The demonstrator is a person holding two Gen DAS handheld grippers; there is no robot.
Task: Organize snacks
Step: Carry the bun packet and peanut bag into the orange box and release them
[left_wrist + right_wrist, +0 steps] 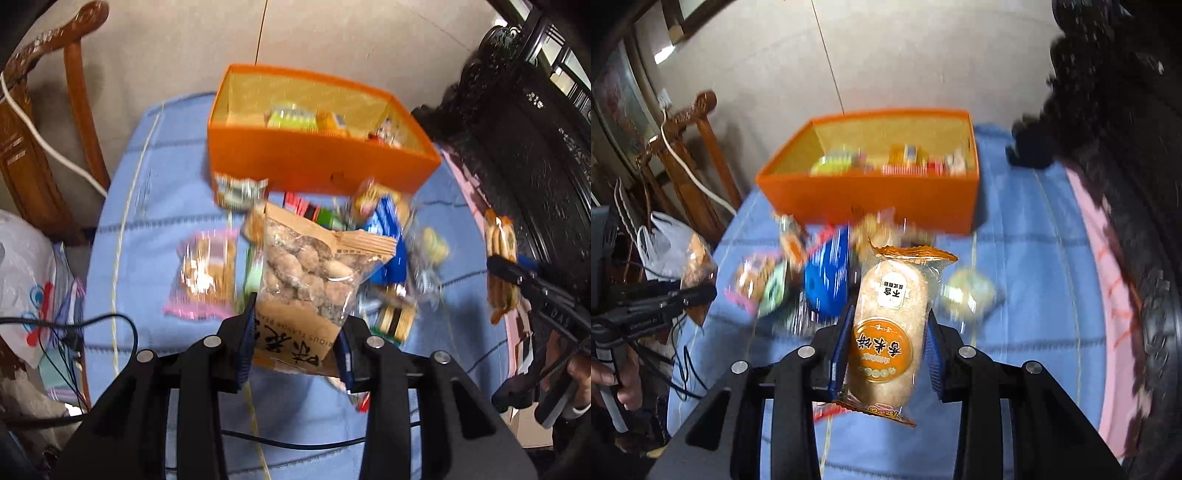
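Note:
My left gripper point(297, 325) is shut on a brown-and-clear bag of coated peanuts point(310, 273), held up above the blue cloth. My right gripper point(888, 345) is shut on an orange-trimmed rice cracker pack point(892, 325), also lifted off the table. The right gripper with its pack point(500, 266) shows at the right edge of the left wrist view. The left gripper point(698, 295) with the peanut bag appears at the left of the right wrist view. An orange box point(317, 162) point(871, 199) stands beyond both, with several snacks inside. A loose pile of snacks point(388, 236) point(812, 273) lies in front of it.
A pink-edged snack pack point(205, 273) lies left of the pile, and a round pale one point(967, 291) to the right. A blue tablecloth point(155, 206) covers the table. A carved wooden chair point(33, 140) and a white plastic bag point(26, 280) stand to the left, dark carved furniture point(524, 140) to the right.

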